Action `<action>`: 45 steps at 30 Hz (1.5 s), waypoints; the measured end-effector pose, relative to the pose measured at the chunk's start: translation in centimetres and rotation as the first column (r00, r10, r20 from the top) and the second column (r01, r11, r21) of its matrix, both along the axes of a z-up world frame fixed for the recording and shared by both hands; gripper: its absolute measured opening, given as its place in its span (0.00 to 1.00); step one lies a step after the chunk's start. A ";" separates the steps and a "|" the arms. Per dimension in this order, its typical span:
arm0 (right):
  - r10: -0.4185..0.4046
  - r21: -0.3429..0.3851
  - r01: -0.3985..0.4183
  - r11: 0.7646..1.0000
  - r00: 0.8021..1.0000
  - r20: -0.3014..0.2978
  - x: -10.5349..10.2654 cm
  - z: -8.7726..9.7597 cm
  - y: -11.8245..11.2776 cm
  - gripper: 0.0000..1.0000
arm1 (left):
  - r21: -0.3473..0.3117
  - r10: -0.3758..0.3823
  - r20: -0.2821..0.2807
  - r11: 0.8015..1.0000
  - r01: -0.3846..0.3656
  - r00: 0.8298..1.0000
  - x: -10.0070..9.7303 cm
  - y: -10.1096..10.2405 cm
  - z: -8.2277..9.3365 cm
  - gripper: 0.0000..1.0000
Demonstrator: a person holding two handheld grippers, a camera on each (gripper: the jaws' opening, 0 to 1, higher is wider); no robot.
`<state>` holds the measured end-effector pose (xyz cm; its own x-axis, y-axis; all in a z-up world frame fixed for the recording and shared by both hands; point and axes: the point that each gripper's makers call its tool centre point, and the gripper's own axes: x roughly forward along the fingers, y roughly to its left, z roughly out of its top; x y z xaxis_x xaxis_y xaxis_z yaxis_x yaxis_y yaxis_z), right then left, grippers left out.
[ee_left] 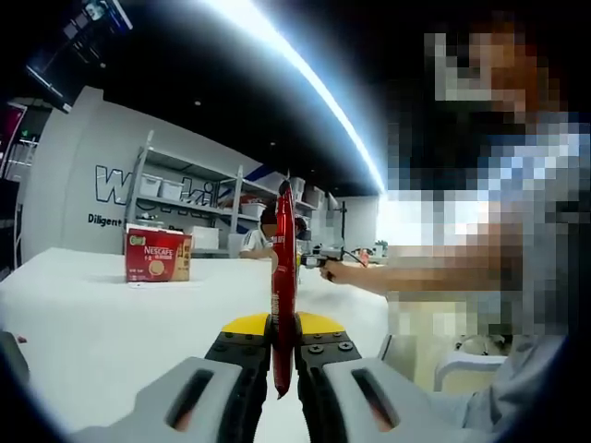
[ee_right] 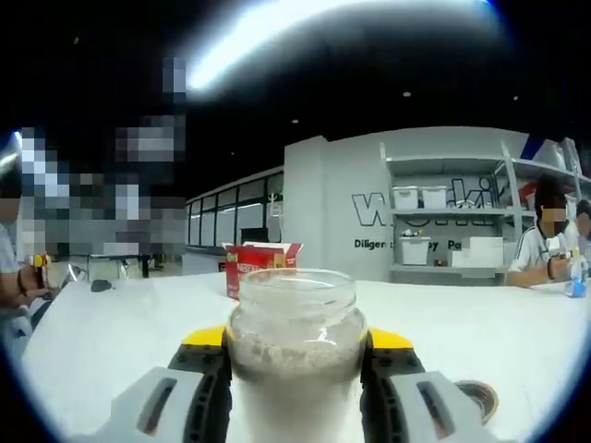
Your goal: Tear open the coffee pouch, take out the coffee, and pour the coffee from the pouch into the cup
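Left gripper [ee_left: 283, 369]: jaws closed on slim red coffee pouch [ee_left: 283, 277], upright, red Nescafé carton [ee_left: 158, 254] at ten o'clock. Right gripper [ee_right: 295, 388]: jaws clamp clear glass jar [ee_right: 294, 351] holding pale powder, centre.

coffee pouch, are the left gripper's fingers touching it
Touching. In the left gripper view the fingers press against both sides of the red coffee pouch, which stands edge-on between them with no gap visible.

A slim red foil coffee pouch [ee_left: 283, 277] stands upright and edge-on, pinched between the left gripper's jaws. A clear glass cup [ee_right: 295, 355], open-topped and holding pale powder, sits upright, clamped between the right gripper's jaws.
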<state>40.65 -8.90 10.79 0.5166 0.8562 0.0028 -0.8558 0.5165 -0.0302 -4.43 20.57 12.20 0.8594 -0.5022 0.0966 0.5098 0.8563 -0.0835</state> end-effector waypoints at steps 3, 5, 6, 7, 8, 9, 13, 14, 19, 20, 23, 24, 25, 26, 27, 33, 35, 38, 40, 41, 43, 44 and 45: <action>0.009 -0.003 -0.009 1.000 1.000 -0.002 0.0 -0.1 0.1 0.54 | 0.006 -0.003 0.003 1.000 0.003 1.000 0.0 -0.1 0.2 0.12; 0.011 -0.004 -0.011 1.000 1.000 -0.003 0.1 -0.1 0.0 0.54 | 0.008 -0.007 0.002 1.000 0.007 1.000 0.0 -0.3 0.3 0.12; 0.013 -0.004 -0.013 1.000 1.000 -0.004 0.1 -0.1 0.1 0.54 | 0.009 -0.009 0.002 1.000 0.009 1.000 0.0 -0.4 0.3 0.12; 0.017 -0.004 -0.017 1.000 1.000 -0.004 -0.1 -0.1 0.1 0.54 | 0.015 -0.012 -0.001 1.000 0.012 1.000 0.1 -0.5 0.3 0.12; 0.022 -0.004 -0.022 1.000 1.000 -0.004 0.0 -0.1 0.1 0.54 | 0.020 -0.015 -0.002 1.000 0.015 1.000 0.1 -0.6 0.4 0.12; 0.025 -0.004 -0.025 1.000 1.000 -0.004 -0.1 -0.1 0.2 0.54 | 0.024 -0.016 -0.002 1.000 0.016 1.000 0.2 -0.6 0.4 0.12; 0.029 -0.011 -0.029 1.000 1.000 0.000 -0.3 -0.1 0.3 0.54 | 0.025 -0.020 0.006 0.999 0.020 1.000 0.1 -1.0 0.7 0.12; 0.032 -0.012 -0.032 0.999 1.000 -0.002 -0.2 -0.1 0.3 0.54 | 0.023 -0.021 0.006 1.000 0.021 1.000 0.1 -1.1 0.7 0.12; 0.051 -0.008 -0.051 0.999 0.999 -0.002 -0.8 -0.1 0.7 0.54 | 0.015 -0.020 0.003 1.000 0.020 1.000 0.0 -1.2 0.3 0.12; 0.054 -0.008 -0.054 0.999 0.999 -0.001 -0.9 -0.1 0.8 0.54 | 0.014 -0.021 0.001 1.000 0.021 1.000 0.0 -1.2 0.2 0.12; 0.064 -0.008 -0.064 0.998 0.998 -0.002 -1.1 -0.2 1.0 0.54 | 0.017 -0.022 0.001 1.000 0.022 1.000 -0.1 -1.3 0.1 0.12; 0.066 -0.009 -0.066 0.998 0.998 -0.003 -1.1 -0.2 1.0 0.54 | 0.019 -0.023 0.001 1.000 0.023 1.000 -0.1 -1.4 0.1 0.12; 0.068 -0.010 -0.068 0.998 0.998 -0.003 -1.1 -0.2 1.1 0.54 | 0.020 -0.023 0.000 1.000 0.023 1.000 -0.2 -1.4 0.1 0.12; 0.067 -0.008 -0.067 0.998 0.998 -0.003 -1.2 -0.2 1.1 0.54 | 0.019 -0.022 -0.001 1.000 0.022 1.000 -0.2 -1.3 0.1 0.12; 0.068 -0.007 -0.068 0.998 0.998 -0.002 -1.2 -0.1 1.1 0.54 | 0.019 -0.020 0.000 1.000 0.020 1.000 -0.2 -1.3 0.1 0.12; 0.068 0.002 -0.068 0.998 0.998 0.004 -1.3 -0.1 1.1 0.55 | 0.019 -0.010 0.001 1.000 0.010 1.000 -0.5 -1.1 0.0 0.12; 0.074 0.016 -0.074 0.997 0.997 0.010 -1.1 -0.1 1.1 0.56 | 0.010 -0.008 0.001 1.000 0.008 1.000 -0.4 -0.8 0.0 0.12; 0.064 0.007 -0.064 0.998 0.996 0.064 -1.1 0.2 1.0 0.57 | 0.007 -0.007 -0.001 1.000 0.007 1.000 -0.4 -0.6 -0.2 0.12; 0.049 -0.013 -0.048 0.999 0.994 0.100 -1.2 0.2 1.0 0.66 | 0.007 -0.008 0.000 1.000 0.008 1.000 -0.3 -0.5 -0.2 0.12; 0.045 0.001 -0.045 0.999 0.995 0.092 -1.3 0.4 1.0 0.70 | 0.005 -0.008 0.000 1.000 0.008 1.000 -0.3 -0.5 -0.2 0.12; 0.041 0.032 -0.044 0.999 0.995 0.094 -1.5 0.9 1.0 0.75 | 0.005 -0.010 0.000 1.000 0.010 1.000 -0.2 -0.4 -0.2 0.12; 0.041 0.034 -0.044 0.998 0.995 0.092 -1.6 0.9 0.9 0.75 | 0.004 -0.010 0.000 1.000 0.010 1.000 -0.2 -0.4 -0.2 0.12; 0.039 0.033 -0.042 0.999 0.996 0.078 -1.6 0.8 0.9 0.76 | 0.005 -0.011 0.003 1.000 0.011 1.000 -0.2 -0.4 -0.2 0.12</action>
<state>39.09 -7.97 11.63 0.4788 0.8750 0.0716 -0.8717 0.4835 -0.0796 -4.66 20.20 12.00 0.8535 -0.5121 0.0969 0.5194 0.8510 -0.0779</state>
